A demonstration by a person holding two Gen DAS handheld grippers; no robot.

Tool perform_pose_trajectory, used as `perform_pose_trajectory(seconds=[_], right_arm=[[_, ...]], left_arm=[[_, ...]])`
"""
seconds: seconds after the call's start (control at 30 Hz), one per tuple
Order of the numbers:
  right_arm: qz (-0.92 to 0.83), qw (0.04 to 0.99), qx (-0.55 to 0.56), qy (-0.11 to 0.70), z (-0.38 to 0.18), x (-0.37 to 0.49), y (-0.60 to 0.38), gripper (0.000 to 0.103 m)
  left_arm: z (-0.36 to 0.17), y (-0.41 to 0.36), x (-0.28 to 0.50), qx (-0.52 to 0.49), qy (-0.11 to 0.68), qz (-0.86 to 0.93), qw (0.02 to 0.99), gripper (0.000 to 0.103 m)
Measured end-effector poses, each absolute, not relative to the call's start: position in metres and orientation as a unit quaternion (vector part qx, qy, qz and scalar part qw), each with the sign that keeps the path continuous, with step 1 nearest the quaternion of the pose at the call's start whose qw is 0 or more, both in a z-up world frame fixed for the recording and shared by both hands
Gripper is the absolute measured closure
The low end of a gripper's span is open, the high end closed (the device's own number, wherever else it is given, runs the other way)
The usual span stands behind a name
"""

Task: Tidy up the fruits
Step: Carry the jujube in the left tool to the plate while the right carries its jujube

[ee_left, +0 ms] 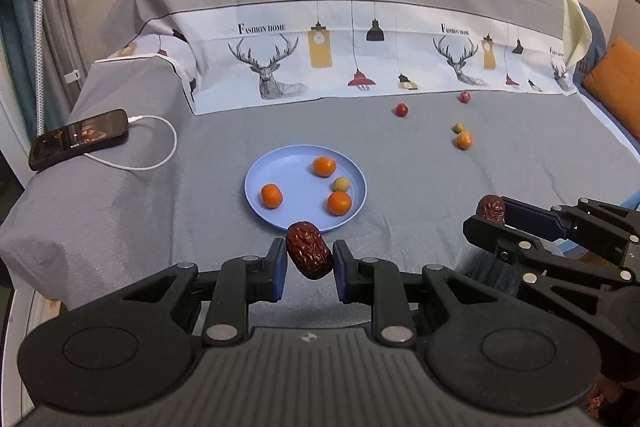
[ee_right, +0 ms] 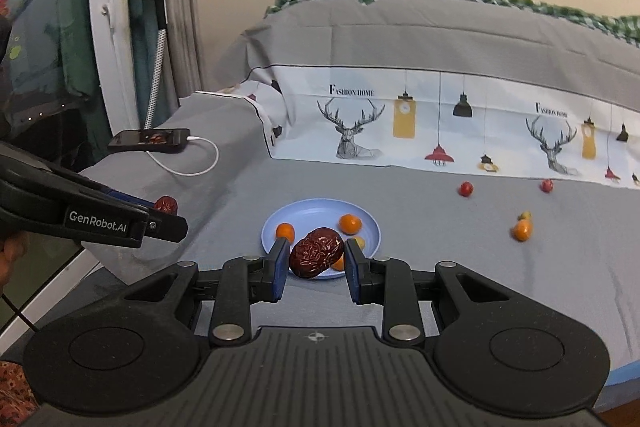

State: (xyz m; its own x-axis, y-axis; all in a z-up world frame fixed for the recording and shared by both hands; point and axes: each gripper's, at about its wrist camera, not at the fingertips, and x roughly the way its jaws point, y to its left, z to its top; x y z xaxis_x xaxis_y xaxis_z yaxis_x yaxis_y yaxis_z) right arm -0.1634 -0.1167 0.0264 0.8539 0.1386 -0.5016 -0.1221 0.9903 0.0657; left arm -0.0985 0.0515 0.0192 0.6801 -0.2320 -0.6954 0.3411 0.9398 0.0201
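My left gripper (ee_left: 310,257) is shut on a dark red date (ee_left: 309,249), held just in front of the near rim of a blue plate (ee_left: 280,161). The plate holds three small oranges (ee_left: 324,166) and a greenish fruit (ee_left: 341,184). My right gripper (ee_right: 316,259) is shut on a second red date (ee_right: 316,252), above the near side of the plate (ee_right: 312,213). In the left wrist view the right gripper (ee_left: 490,215) shows at the right with its date (ee_left: 491,209). In the right wrist view the left gripper (ee_right: 170,215) shows at the left with its date (ee_right: 166,204).
On the grey bed cover lie two small red fruits (ee_left: 401,109) (ee_left: 464,96), an orange (ee_left: 464,140) and a greenish fruit (ee_left: 458,127), beyond the plate to the right. A phone (ee_left: 80,139) on a white cable lies at the left. A deer-print sheet (ee_left: 360,55) rises behind.
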Motion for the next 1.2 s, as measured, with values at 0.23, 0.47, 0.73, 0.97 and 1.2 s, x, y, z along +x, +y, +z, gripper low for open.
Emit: perform_pose_trajectory(seconds=[0.23,0.47,0.73,0.97,1.2], right_arm=[[0.066,0.964,0.014,0.256,0.029,-0.166,-0.115,0.072],[0.062,0.964,0.014,0.26,0.027,-0.165,-0.115,0.072],[0.059,0.96,0.016,0.273,0.022,-0.155,-0.112,0.073],[0.059,0.956,0.016,0.288,0.016,-0.139,-0.113,0.073],[0.06,0.951,0.016,0.303,0.009,-0.117,-0.113,0.072]], left_arm=[[0.023,0.055,-0.103,0.073,0.359,-0.155,0.918,0.076],[0.02,0.055,-0.098,0.073,0.363,-0.155,0.916,0.076],[0.015,0.056,-0.09,0.071,0.37,-0.155,0.913,0.076],[0.008,0.058,-0.07,0.068,0.384,-0.151,0.908,0.076],[0.004,0.055,-0.035,0.063,0.39,-0.148,0.907,0.076]])
